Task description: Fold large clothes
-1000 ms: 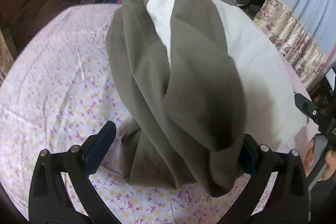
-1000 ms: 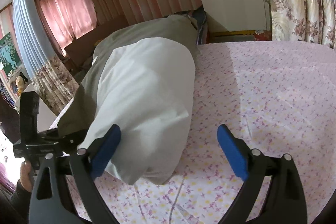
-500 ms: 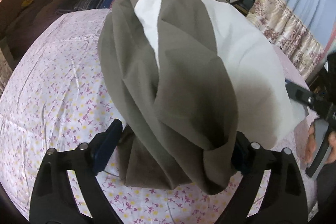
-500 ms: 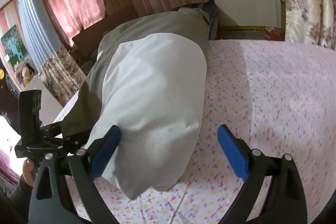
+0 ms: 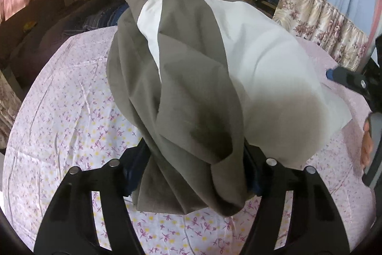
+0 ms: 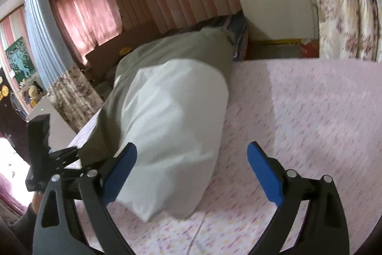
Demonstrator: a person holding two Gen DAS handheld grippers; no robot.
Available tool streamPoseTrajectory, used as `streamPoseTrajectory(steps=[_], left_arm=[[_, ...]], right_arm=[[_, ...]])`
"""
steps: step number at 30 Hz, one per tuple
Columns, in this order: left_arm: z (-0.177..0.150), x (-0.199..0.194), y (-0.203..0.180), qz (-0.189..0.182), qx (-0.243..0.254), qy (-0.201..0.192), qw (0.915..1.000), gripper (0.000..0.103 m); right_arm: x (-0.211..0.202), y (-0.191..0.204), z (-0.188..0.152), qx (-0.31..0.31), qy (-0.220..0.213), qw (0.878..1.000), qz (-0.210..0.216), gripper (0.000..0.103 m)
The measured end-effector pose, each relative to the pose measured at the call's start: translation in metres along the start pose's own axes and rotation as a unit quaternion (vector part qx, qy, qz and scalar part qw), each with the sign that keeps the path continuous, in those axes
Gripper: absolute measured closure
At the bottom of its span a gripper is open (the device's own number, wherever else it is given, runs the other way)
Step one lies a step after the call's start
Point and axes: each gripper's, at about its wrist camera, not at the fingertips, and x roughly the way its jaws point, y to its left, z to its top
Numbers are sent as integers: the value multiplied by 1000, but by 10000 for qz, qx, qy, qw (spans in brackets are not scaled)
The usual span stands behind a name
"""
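Note:
A large garment, olive-grey with a white lining, lies bunched lengthwise on the flowered pink bed sheet. My left gripper has the garment's grey near end between its jaws, which are closing. The cloth drapes over both blue pads and shows no squeeze. In the right wrist view the white end lies against the left finger of my right gripper, which is open over the sheet. The left gripper shows beside the grey part.
The right gripper and a person's hand are at the bed's right edge. Dark bedding lies at the far end. A white wardrobe and floral curtains stand beyond the bed.
The left gripper's fingers have drawn in from wide apart to both sides of the grey bunch, and the hand has rolled a little. The right gripper has stayed open and about in place.

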Motion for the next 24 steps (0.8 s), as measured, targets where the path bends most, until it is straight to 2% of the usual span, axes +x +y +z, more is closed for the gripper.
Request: streamPoseTrajectory(steps=[4, 7, 10, 16, 19, 21, 24], left_arm=[[1, 1, 1, -8, -56, 35, 10000, 35], [1, 1, 1, -28, -115, 34, 9999, 34], [0, 2, 2, -48, -153, 46, 9999, 34], [-1, 3, 4, -23, -164, 11, 9999, 35], [-2, 3, 3, -31, -152, -31, 9999, 40], [-1, 4, 2, -21, -128, -43, 9999, 42], [1, 3, 2, -70, -127, -28, 9999, 44]], right_arm=[[-9, 16, -16, -58, -32, 9999, 87, 9], [2, 16, -29, 121, 206, 9997, -104, 9], [16, 8, -38, 456, 253, 9986, 91, 6], [46, 3, -35, 664, 494, 9957, 409, 5], [52, 13, -35, 519, 547, 9965, 360, 14], [53, 17, -35, 441, 526, 9972, 305, 27], [51, 25, -36, 203, 497, 9984, 154, 41]])
